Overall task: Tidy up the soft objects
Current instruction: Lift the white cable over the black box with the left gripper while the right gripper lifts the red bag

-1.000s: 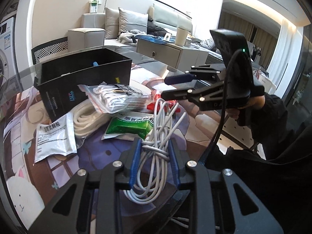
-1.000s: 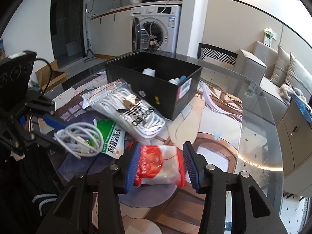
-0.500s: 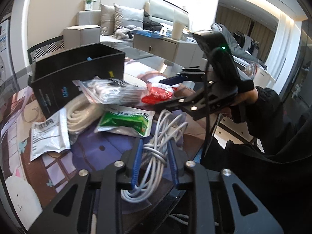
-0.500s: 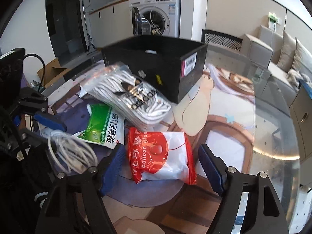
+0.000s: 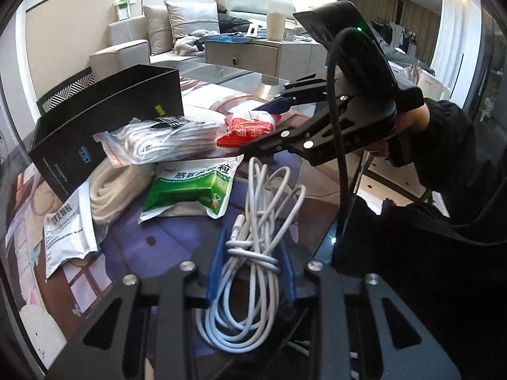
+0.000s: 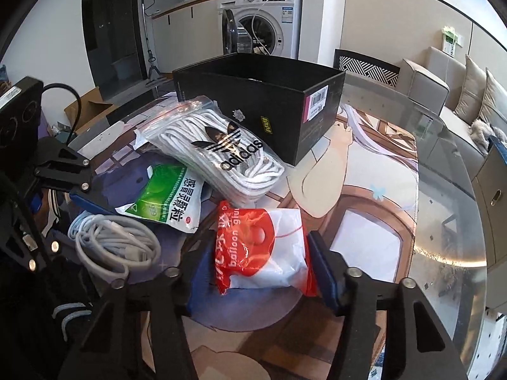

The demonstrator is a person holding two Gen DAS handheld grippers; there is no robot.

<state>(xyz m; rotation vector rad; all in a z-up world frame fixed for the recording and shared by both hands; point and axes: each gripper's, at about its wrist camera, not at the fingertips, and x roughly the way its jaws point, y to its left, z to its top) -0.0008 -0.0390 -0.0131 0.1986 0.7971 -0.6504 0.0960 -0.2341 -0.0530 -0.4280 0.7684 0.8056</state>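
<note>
At a glass table [image 6: 443,190] covered by a printed mat, two hand-held claws worked a pile of soft goods beside an open black box [image 6: 263,101]. The left claw [image 5: 250,272] was clenched on a coiled white cable [image 5: 256,247], its blue pads pinching the bundle near its wrapped middle while loose loops hung out above and below the grip. The right claw [image 6: 259,259] was closing around a red-and-white balloon packet [image 6: 259,243], which sat between its pads low on the mat, just in front of a green medicine sachet [image 6: 168,199] and a clear bag of white laces [image 6: 218,148] leaning toward the box. The risks looked plain: the slack cable loops could snag on the sachet or the other claw on the way to the box, or slide out of the pinch, since only part of the coil was caught. The glossy packet seemed likely to buckle or squirt free if squeezed off-centre, and the two claws, held near each other over the same pile, could collide if both swung toward the box together.
</note>
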